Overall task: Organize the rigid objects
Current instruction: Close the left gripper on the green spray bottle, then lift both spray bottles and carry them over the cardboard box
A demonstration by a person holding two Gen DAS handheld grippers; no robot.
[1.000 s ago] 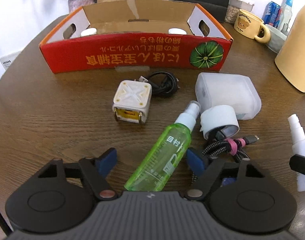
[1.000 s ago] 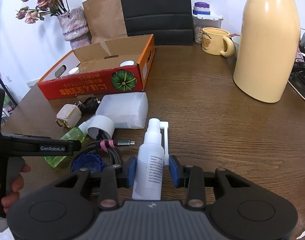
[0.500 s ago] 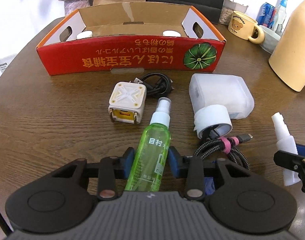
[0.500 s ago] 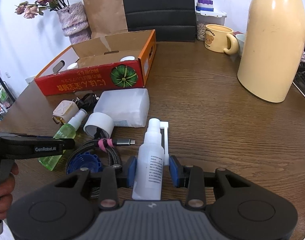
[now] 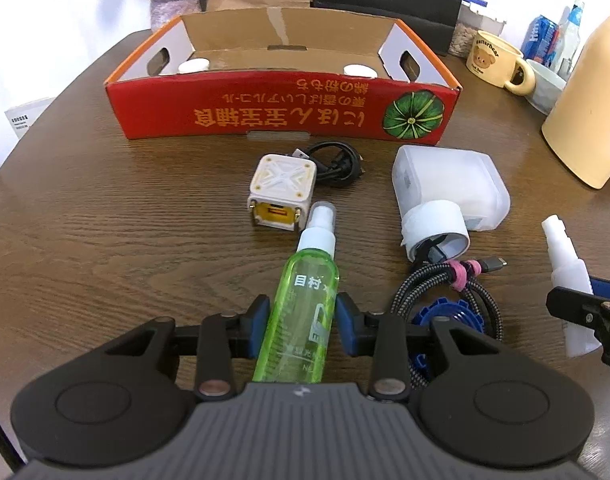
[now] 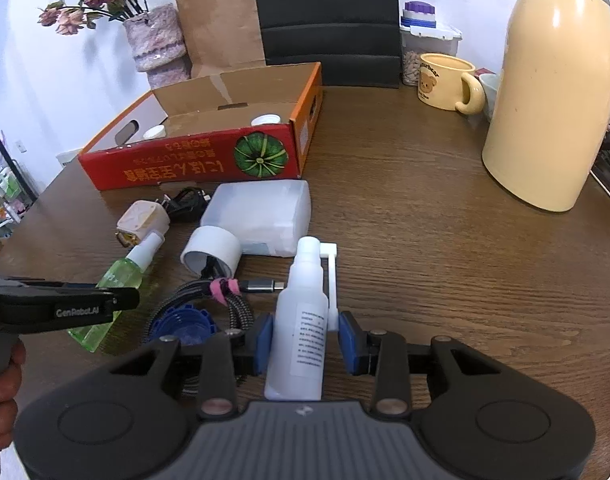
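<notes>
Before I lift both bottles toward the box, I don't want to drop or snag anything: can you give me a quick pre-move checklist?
1. Left gripper shut on green spray bottle: ok.
2. Right gripper shut on white spray bottle: ok.
3. Green bottle's nozzle apart from the cube charger: cannot tell.
4. Braided cable apart from the white bottle: cannot tell.
5. Red box open on top: ok.

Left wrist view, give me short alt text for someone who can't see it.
The left tongs grip a green spray bottle lying on a wooden table. Beyond it sit a white cube charger and an open red cardboard box.
</notes>
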